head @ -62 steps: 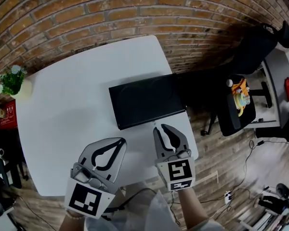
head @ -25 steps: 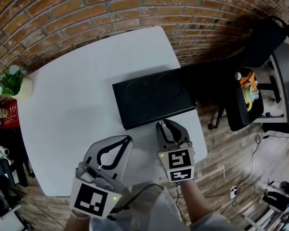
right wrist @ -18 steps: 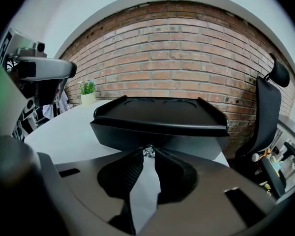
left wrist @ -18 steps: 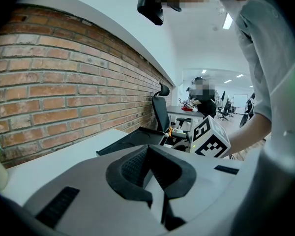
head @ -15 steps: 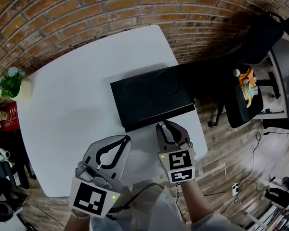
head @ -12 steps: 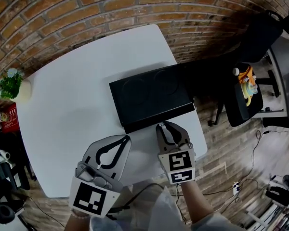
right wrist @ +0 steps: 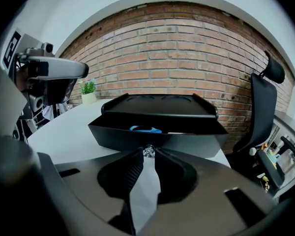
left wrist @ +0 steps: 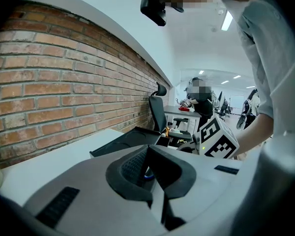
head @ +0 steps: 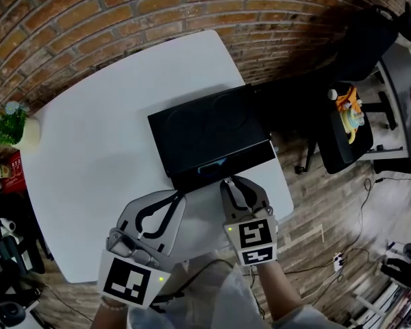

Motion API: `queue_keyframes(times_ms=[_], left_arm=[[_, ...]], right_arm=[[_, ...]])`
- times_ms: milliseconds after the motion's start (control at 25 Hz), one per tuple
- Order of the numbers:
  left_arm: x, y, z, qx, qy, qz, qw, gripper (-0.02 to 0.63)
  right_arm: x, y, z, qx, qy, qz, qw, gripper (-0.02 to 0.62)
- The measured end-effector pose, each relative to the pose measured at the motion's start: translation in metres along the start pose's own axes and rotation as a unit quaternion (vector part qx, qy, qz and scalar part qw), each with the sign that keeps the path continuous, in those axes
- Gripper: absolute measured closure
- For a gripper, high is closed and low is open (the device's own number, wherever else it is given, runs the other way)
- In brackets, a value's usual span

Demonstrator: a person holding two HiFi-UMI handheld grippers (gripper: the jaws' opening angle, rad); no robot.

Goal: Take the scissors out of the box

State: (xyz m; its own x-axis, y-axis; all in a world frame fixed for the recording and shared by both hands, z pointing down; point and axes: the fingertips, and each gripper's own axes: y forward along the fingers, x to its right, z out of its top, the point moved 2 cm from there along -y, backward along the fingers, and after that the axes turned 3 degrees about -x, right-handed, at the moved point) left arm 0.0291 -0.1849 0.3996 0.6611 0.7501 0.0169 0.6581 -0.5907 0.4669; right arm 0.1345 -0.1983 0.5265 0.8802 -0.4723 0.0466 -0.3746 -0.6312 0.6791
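While the right gripper (head: 227,182) pinches the small silver knob (right wrist: 148,151) on the drawer (right wrist: 196,140) of the black box (head: 209,132), blue-handled scissors (right wrist: 145,129) lie in the drawer just beyond its tips, and the left gripper (head: 174,196), to its left over the table (head: 89,149), has its jaws together on nothing.

1. The drawer (right wrist: 157,136) of the box (head: 209,132) has slid out a little, toward the jaws of the right gripper (head: 231,182), which are closed on its knob (right wrist: 148,151).
2. A blue scissors handle (right wrist: 145,129) now shows in the opening, just beyond these jaws.
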Motion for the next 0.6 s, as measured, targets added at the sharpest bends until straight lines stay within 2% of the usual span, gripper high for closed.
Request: queue_keyframes(times_ms=[600], left_arm=[[0.011,0.012,0.002,-0.004,0.018,-0.021,0.9996,0.589]], right_arm=[[-0.001,-0.018,-0.018,-0.007,0.017,-0.007,1.0,0.502]])
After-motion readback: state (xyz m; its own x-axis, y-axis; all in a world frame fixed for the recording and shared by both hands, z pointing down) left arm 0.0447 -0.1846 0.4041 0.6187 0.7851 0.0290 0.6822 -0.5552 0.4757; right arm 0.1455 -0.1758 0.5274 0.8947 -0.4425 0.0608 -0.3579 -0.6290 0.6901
